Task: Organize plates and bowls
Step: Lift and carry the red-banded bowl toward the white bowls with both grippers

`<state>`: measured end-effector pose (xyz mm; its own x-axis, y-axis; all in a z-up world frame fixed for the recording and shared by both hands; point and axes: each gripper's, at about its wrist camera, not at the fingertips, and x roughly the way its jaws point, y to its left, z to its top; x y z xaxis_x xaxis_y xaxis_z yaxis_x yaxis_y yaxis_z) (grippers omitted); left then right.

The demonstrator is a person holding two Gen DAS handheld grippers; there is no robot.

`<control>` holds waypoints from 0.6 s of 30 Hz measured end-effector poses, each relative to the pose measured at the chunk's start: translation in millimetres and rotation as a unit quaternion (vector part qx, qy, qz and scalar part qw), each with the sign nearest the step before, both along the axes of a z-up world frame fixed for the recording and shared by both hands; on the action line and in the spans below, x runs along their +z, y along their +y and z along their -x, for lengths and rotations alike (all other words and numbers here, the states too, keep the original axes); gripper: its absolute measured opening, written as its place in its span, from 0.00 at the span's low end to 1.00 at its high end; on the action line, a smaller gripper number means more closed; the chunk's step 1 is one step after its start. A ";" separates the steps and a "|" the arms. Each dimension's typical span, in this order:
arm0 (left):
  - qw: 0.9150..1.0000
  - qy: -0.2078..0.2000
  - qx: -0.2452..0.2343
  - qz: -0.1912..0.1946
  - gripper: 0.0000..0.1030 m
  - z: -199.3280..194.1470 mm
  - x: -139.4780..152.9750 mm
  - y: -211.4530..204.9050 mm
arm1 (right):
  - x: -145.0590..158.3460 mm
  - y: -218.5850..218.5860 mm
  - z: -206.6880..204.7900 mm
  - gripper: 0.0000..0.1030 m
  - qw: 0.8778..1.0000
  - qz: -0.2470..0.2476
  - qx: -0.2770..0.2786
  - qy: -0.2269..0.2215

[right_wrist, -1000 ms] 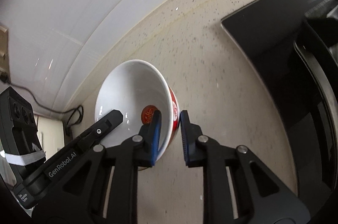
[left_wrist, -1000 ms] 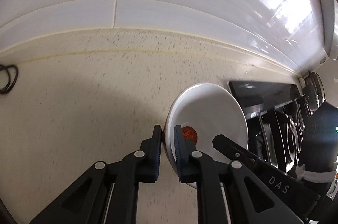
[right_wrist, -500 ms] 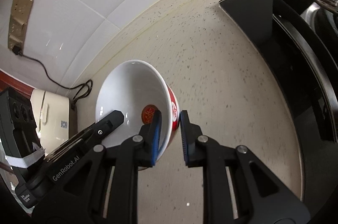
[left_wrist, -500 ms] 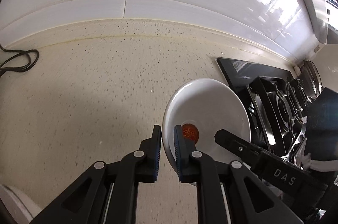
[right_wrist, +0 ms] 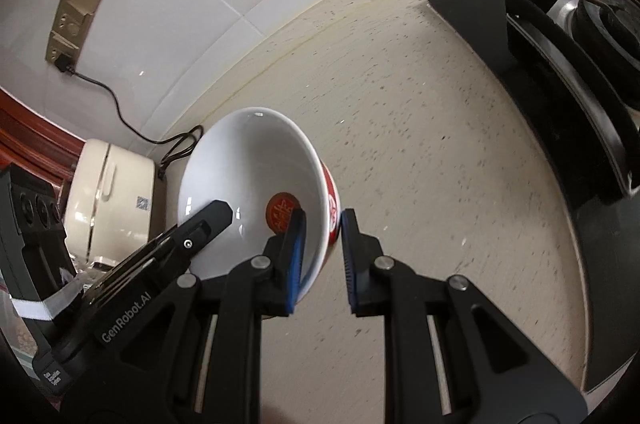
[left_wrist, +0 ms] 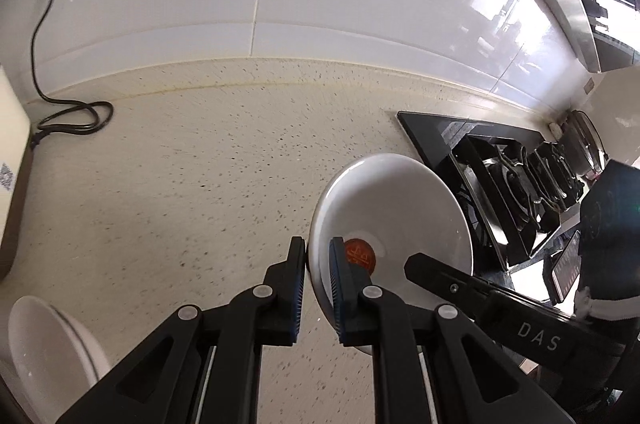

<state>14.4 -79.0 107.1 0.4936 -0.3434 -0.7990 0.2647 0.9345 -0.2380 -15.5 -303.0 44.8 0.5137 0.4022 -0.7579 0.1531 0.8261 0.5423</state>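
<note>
A white bowl (left_wrist: 392,208) with a red round mark inside and a red band outside (right_wrist: 248,168) hangs tilted above the speckled counter (left_wrist: 192,192). My left gripper (left_wrist: 316,280) is shut on its left rim, one pad inside and one outside. My right gripper (right_wrist: 322,256) is shut on the opposite rim, with the wall between its blue pads. Each view shows a finger of the other gripper at the far side of the bowl: the right one's fingers (left_wrist: 424,264) and the left one's fingers (right_wrist: 212,216). A second white dish (left_wrist: 44,352) sits at the lower left.
A black gas stove (left_wrist: 500,184) (right_wrist: 560,84) fills the counter's right side. A cream rice cooker (right_wrist: 108,200) stands at the left, and its black cable (left_wrist: 76,116) runs up to a wall socket (right_wrist: 76,4). White tiles back the counter.
Both grippers have carried the bowl leftward along the counter, away from the stove, and a little higher. The cable, the rice cooker and the second white dish have come into view.
</note>
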 end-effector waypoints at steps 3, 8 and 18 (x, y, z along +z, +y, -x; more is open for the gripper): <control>1.000 -0.008 0.005 -0.001 0.12 8.0 4.2 10.0 | 4.9 9.0 6.6 0.20 1.000 -0.001 0.007 -0.007; 1.000 -0.019 0.016 -0.003 0.12 22.5 10.9 26.4 | 12.2 23.3 12.5 0.20 1.000 -0.001 0.020 -0.016; 0.998 -0.038 0.050 -0.008 0.12 40.4 20.2 58.9 | 23.3 57.2 18.1 0.20 0.998 -0.006 0.054 -0.027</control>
